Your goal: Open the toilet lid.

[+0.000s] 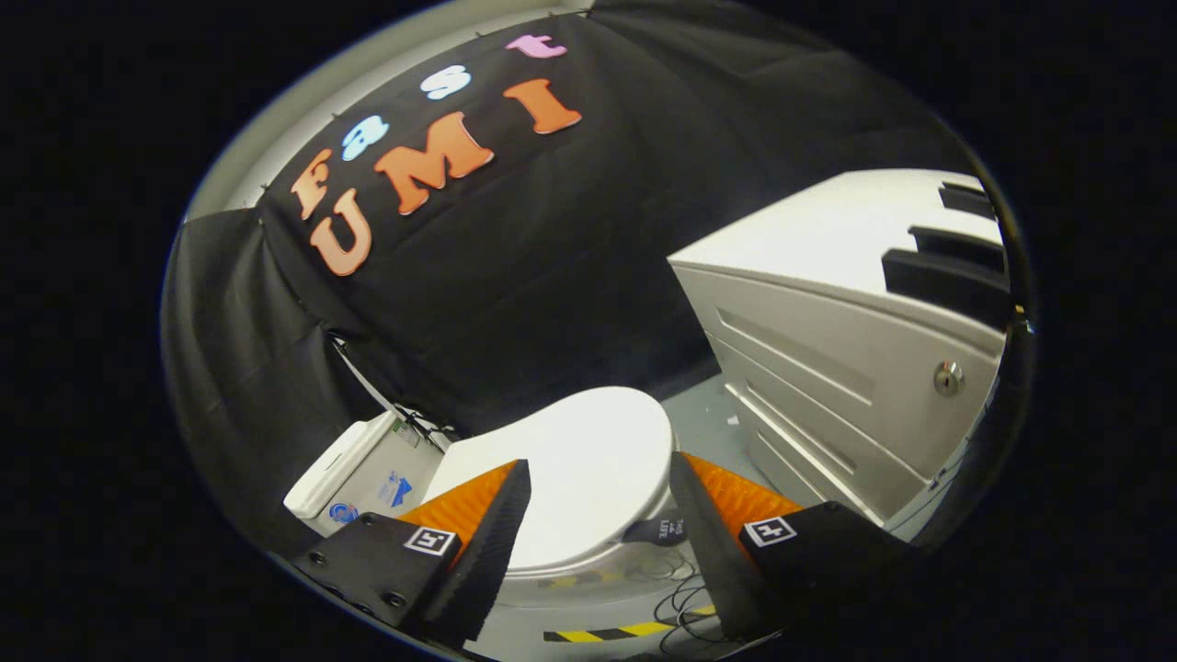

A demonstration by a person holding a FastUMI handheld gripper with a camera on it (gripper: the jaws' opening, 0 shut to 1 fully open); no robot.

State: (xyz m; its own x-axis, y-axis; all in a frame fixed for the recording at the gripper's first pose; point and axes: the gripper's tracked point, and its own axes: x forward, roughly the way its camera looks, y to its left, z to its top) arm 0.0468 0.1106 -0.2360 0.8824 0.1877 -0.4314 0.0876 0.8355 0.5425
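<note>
A white toilet stands on the floor below and ahead of my fingers, with its lid (pixel 579 469) lying flat and closed over the bowl. Its white tank (pixel 354 469) is at the left end, against the black cloth wall. My gripper (pixel 598 515) hovers above the lid with its two fingers spread wide apart and nothing between them. The lid's rounded front end shows in the gap between the fingers. A small dark tag (pixel 660 530) hangs at the bowl's side near the right finger.
A white drawer cabinet (pixel 828 368) with a round lock (pixel 948 377) stands close on the right of the toilet. Black-and-yellow tape (pixel 616 632) and loose dark cables (pixel 676 607) lie on the grey floor by the bowl's base.
</note>
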